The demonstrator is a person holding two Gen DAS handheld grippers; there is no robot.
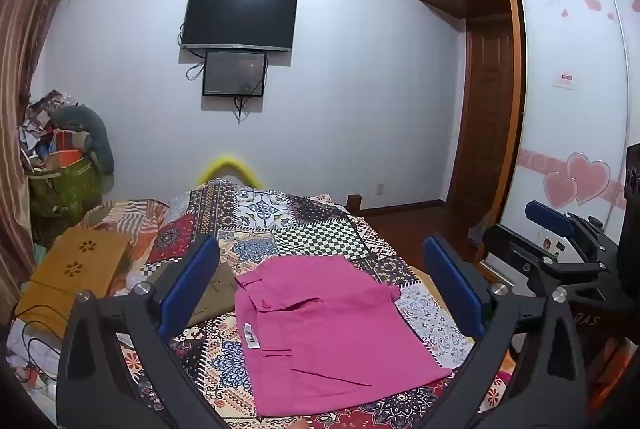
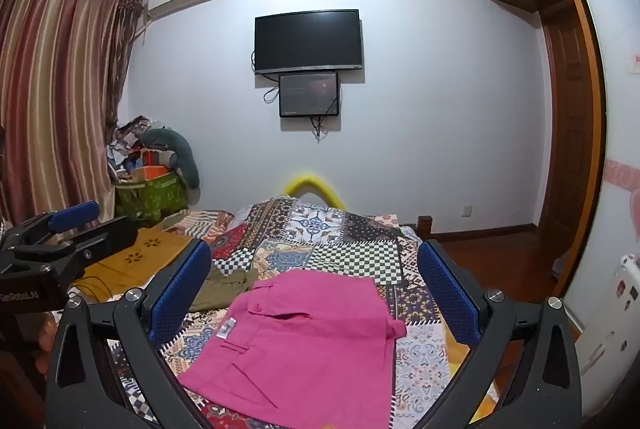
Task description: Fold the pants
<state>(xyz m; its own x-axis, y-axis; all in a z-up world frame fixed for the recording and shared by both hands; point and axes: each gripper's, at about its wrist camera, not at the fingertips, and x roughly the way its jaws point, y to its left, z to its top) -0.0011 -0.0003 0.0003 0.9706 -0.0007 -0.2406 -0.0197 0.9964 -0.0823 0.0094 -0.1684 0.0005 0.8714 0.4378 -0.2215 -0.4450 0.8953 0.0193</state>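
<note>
Pink pants (image 1: 328, 333) lie folded into a rough rectangle on the patchwork bedspread (image 1: 320, 229), with a white label showing on their left side. They also show in the right wrist view (image 2: 304, 349). My left gripper (image 1: 320, 281) is open and empty, held above the pants. My right gripper (image 2: 316, 281) is open and empty too, also above them. The right gripper shows at the right edge of the left wrist view (image 1: 560, 229), and the left gripper shows at the left edge of the right wrist view (image 2: 64, 225).
An olive-green garment (image 2: 224, 285) lies left of the pink pants. A mustard wooden board (image 1: 76, 269) and cables lie on the bed's left side. A cluttered green bag (image 2: 148, 189) stands by the curtain. A wardrobe (image 1: 572, 89) and door are to the right.
</note>
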